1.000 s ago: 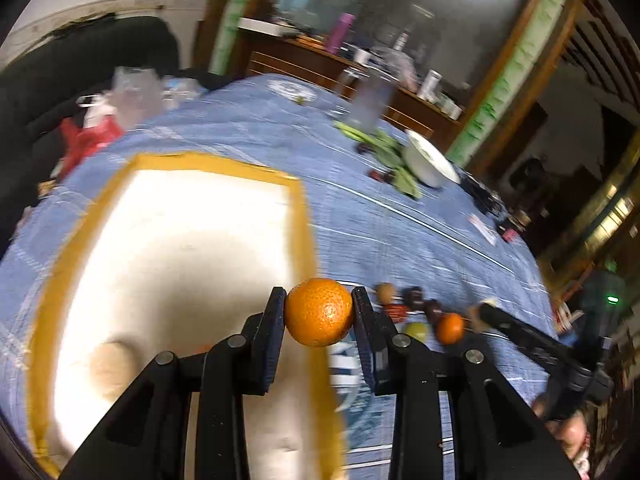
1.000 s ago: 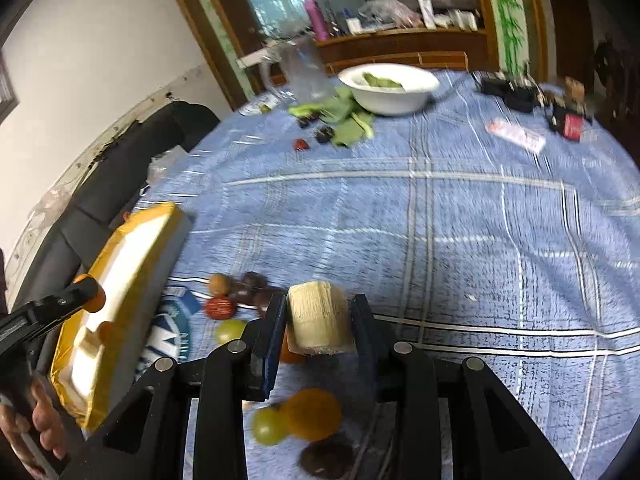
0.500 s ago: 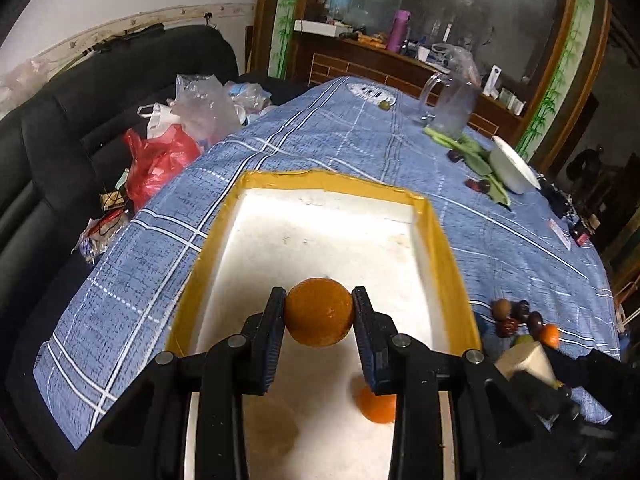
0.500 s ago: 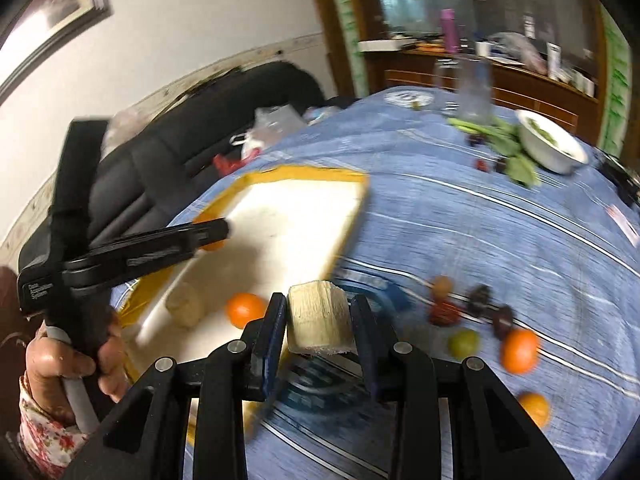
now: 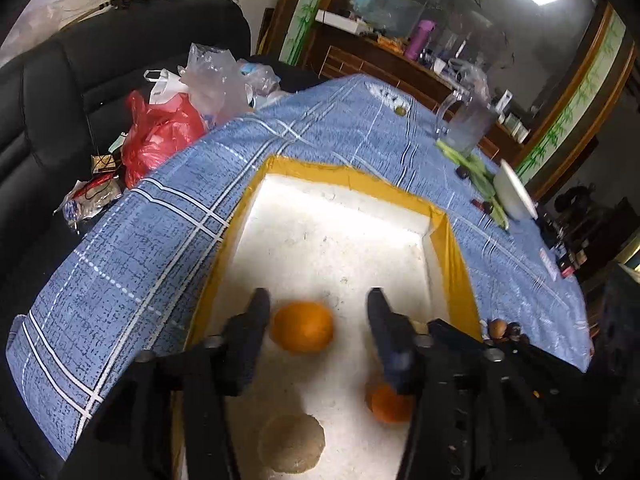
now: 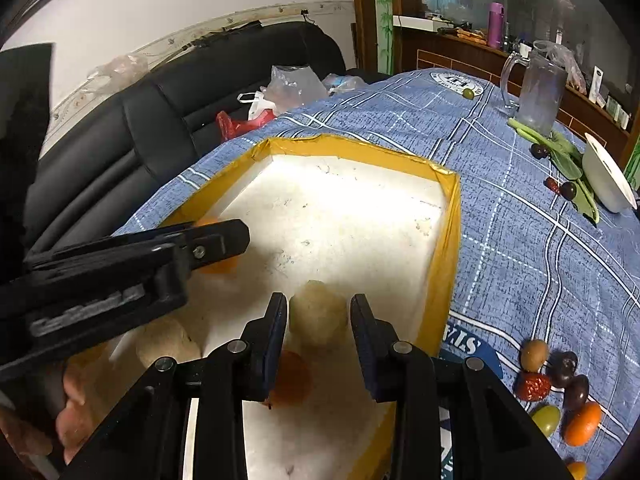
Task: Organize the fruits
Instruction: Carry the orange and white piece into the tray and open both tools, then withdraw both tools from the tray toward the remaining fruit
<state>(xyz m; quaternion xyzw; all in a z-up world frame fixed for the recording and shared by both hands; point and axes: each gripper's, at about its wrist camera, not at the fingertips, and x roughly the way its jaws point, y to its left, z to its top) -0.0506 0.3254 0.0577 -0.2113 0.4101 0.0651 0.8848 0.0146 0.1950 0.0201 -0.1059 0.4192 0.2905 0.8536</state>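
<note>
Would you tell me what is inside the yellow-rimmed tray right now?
The tray holds two oranges, a tan round fruit and a pale cut piece. The tools hide its near end.

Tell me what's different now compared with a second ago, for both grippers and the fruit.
Both grippers moved from the fruit pile over the yellow-rimmed tray and opened. The left gripper let go of its orange, now loose between the open fingers. The right gripper released the pale chunk, which is now over the tray floor. The small fruits on the blue tablecloth stayed put.
</note>
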